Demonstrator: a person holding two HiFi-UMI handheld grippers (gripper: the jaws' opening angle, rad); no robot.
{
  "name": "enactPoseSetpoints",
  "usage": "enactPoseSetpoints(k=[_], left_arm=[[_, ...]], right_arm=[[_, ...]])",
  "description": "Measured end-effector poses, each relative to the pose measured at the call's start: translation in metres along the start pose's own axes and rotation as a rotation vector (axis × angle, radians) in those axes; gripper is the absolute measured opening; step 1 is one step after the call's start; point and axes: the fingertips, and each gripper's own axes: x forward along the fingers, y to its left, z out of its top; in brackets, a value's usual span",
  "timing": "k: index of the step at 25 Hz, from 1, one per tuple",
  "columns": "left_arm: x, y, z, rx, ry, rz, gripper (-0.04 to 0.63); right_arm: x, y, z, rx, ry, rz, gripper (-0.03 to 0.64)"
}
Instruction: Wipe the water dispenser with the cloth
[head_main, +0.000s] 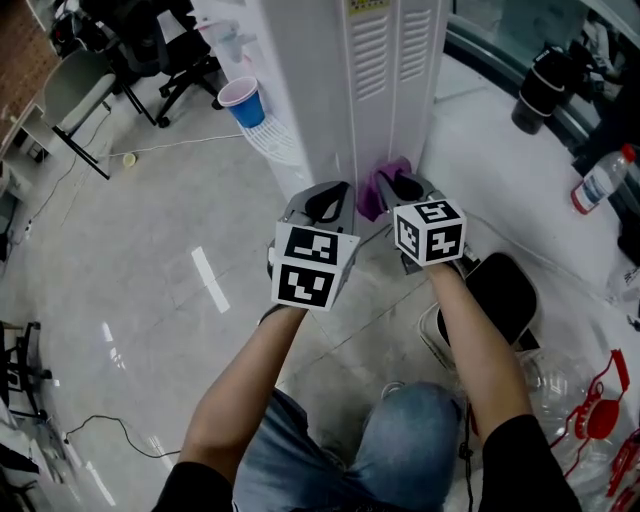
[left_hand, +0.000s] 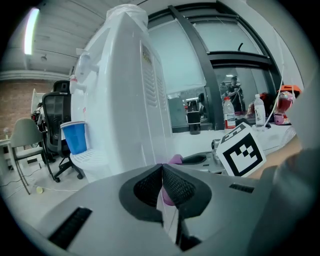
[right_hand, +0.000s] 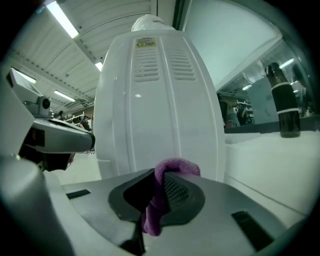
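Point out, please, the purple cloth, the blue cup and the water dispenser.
purple cloth (right_hand: 173, 167): right gripper view, its top fold.
blue cup (head_main: 247, 108): head view, its side wall.
water dispenser (right_hand: 160, 115): right gripper view, its vented panel.

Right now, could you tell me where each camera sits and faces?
Head view: on the person's head, steeply down at the water dispenser; forearms, left gripper and right gripper show.
Left gripper view: on that gripper, facing the dispenser's side and blue cup; shut jaws show.
Right gripper view: on that gripper, facing the vented panel; jaws shut on purple cloth.
All share the dispenser.
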Motion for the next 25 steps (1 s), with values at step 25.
enactPoseSetpoints(k=[25], left_arm=[[0.001,0.013,-0.020,0.021,0.044,0.013,0.026]], right_arm=[[0.015,-0.007,-0.077,0.124,0.111,-0.025,0.032]])
